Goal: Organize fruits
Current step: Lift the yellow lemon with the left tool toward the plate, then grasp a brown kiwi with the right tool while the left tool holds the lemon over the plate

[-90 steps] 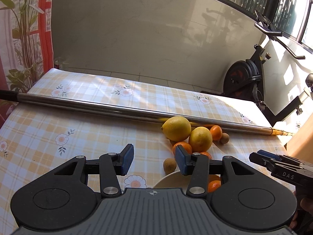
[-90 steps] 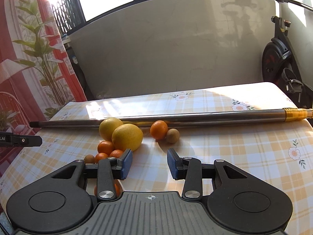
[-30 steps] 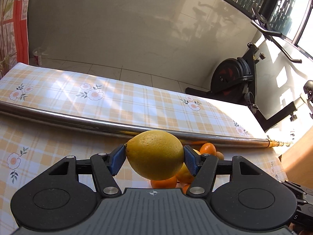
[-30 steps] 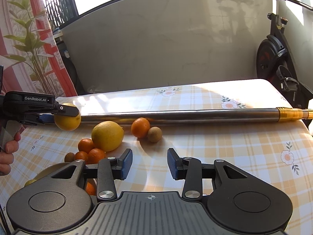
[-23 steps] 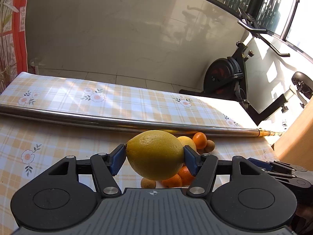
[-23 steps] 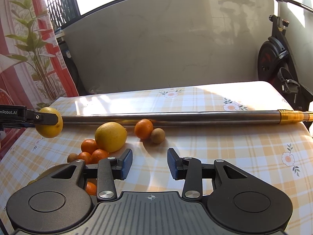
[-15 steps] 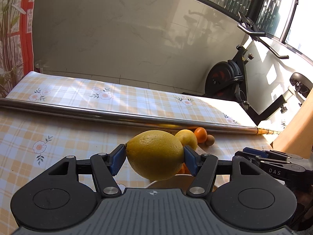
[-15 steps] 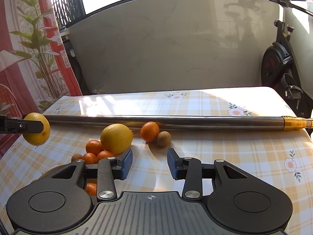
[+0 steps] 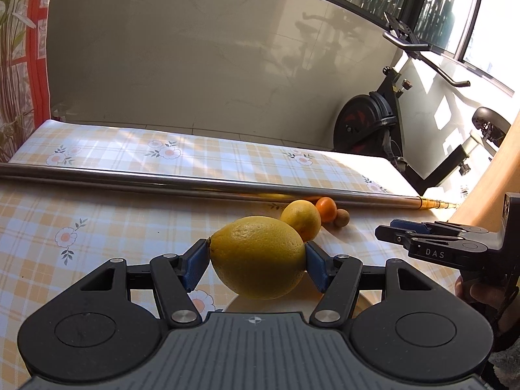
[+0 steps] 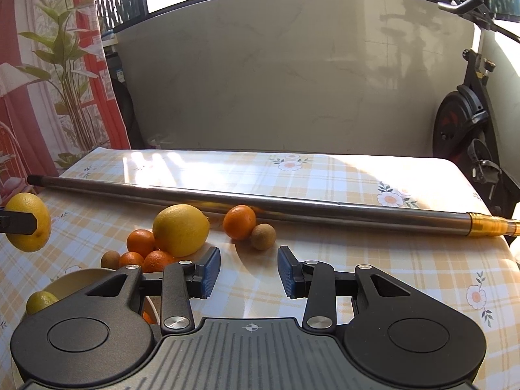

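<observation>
Pinching a large lemon (image 9: 258,256) by its 2 ends, the left gripper (image 9: 256,261) is held above a pale bowl (image 10: 76,276) near the table's (image 9: 97,227) front edge. The right gripper (image 10: 248,276) is spread, nothing between its pads. If released off-centre, the lemon could be bounced off the rim and rolled toward the loose fruit pile (image 10: 152,250) beside the metal pole (image 10: 292,206).

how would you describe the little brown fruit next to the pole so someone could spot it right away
Find the long metal pole lying across the checked tablecloth. Just in front of its middle sits a single orange, apart from the main fruit pile. The small brown fruit touches that orange's right side; it is dull brown and smaller than the orange, and the pile's similar brown fruit lies far off to the left.
</observation>
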Motion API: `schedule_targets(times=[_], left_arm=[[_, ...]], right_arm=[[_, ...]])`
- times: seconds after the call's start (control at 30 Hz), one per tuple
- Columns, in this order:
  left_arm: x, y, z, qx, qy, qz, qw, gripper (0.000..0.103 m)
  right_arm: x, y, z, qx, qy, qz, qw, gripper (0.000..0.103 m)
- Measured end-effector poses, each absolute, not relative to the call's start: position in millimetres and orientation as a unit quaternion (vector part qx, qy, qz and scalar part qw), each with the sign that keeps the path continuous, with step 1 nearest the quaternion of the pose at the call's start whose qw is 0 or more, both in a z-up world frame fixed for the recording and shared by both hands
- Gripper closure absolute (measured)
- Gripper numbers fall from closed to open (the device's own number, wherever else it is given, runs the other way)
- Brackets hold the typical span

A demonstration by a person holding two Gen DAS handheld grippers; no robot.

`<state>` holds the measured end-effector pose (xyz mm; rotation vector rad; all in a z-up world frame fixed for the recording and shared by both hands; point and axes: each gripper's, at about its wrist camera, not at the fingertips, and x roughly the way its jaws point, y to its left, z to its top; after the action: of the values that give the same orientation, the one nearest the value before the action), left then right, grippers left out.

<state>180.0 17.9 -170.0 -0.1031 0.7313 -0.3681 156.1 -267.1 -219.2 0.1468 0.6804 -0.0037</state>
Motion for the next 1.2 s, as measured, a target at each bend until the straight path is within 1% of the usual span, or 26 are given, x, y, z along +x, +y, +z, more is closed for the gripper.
schedule_targets(times=[0.27, 0.4, 0.57, 0.97, 1.03, 1.2], left_arm=[[184, 9, -180, -0.046, 0.367, -0.189, 0.91, 0.037], [183, 4, -183, -0.038, 0.371, -0.193, 0.907, 0.037], [183, 0, -186, -0.032, 0.375, -0.197, 0.905, 0.037], [185, -7, -191, -0.018, 0.381, -0.207, 0.901, 0.037], [185, -7, -191, -0.017, 0.379, -0.207, 0.902, 0.037], [186, -8, -192, -0.016, 0.378, -0.21, 0.902, 0.037]], right_arm=[[178, -274, -229, 0.05, 0.334, -0.005, 0.941, 0.067], [197, -276, -243, 0.044, 0.348, -0.007, 0.936, 0.07], [214, -273, -256, 0.038, 0.354, -0.007, 0.935, 0.071], [231, -270, -263, 0.037, 0.36, 0.009, 0.932, 0.071], [231, -270, -263, 0.038, 0.362, 0.01, 0.931, 0.076], [228, -276, -266, 0.039, 0.368, -0.001, 0.929, 0.076]])
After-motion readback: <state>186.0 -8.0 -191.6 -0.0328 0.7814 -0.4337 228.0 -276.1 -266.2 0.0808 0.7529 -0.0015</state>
